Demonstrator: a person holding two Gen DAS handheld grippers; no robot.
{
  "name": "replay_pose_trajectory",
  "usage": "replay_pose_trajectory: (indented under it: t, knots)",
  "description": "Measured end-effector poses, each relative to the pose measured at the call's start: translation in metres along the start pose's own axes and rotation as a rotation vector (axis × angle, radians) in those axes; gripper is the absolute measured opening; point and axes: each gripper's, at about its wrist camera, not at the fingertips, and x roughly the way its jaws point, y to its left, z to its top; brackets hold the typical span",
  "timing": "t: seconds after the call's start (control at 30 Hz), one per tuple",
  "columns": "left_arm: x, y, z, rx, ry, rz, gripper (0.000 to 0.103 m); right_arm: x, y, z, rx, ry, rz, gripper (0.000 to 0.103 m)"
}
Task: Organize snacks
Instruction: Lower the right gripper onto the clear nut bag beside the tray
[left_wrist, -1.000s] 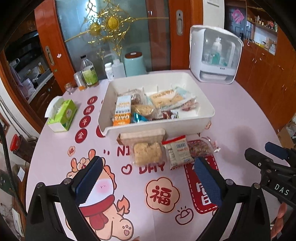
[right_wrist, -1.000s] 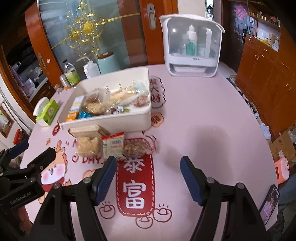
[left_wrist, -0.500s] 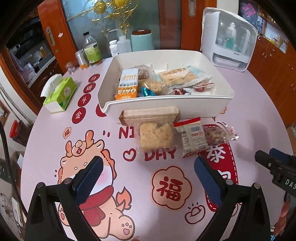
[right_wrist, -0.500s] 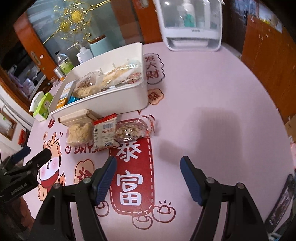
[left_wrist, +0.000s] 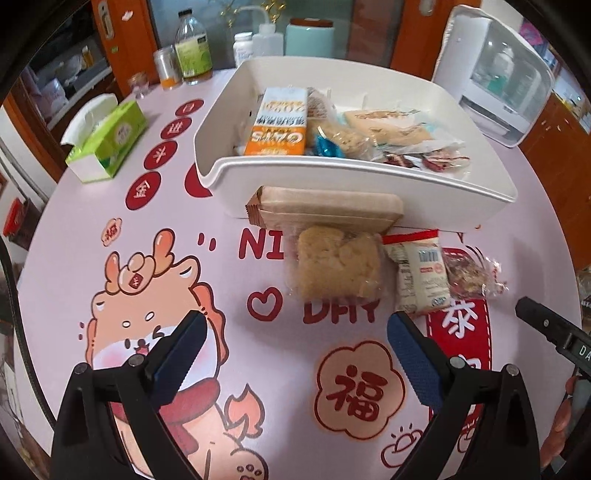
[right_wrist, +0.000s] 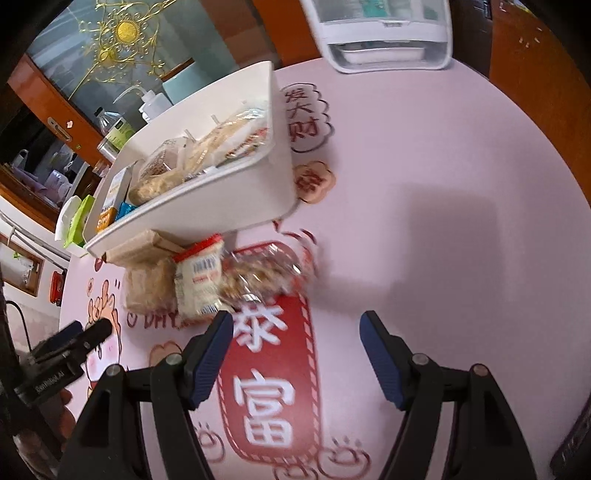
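Observation:
A white bin (left_wrist: 332, 177) (right_wrist: 229, 206) holds several snacks, among them an orange oats box (left_wrist: 280, 123). In front of it on the pink table lie a brown paper packet (left_wrist: 325, 210), a pale rice cake in clear wrap (left_wrist: 338, 267) (right_wrist: 147, 284), a white packet with a red top (left_wrist: 419, 273) (right_wrist: 199, 280) and a clear bag of nut brittle (left_wrist: 469, 275) (right_wrist: 262, 273). My left gripper (left_wrist: 295, 354) is open and empty, just short of the rice cake. My right gripper (right_wrist: 295, 354) is open and empty, just short of the nut brittle bag.
A green tissue box (left_wrist: 107, 144) sits at the left. Bottles and jars (left_wrist: 192, 48) stand behind the bin. A white cabinet with a clear front (left_wrist: 495, 70) (right_wrist: 384, 33) stands at the back right. The table drops off at its round edge (left_wrist: 33, 251).
Both grippers have moved forward and down toward the loose snacks in front of the bin. Both stay open.

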Motion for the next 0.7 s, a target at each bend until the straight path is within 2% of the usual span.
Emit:
replay_pose_trajectory:
  t: [0.23,0.4,0.7]
  knots:
    - [0.03,0.006,0.013,-0.044,0.053,-0.031,0.098,0.038,0.015,0.025,-0.008,0.037,-0.003,0.072]
    - [0.044,0.007,0.022,-0.06,0.072,-0.049,0.098,0.061,0.017,0.022,-0.002,0.094,0.027,0.072]
    - [0.066,-0.007,0.032,-0.053,0.117,-0.069,0.098,0.061,0.032,0.018,-0.1,0.072,-0.022,0.07]
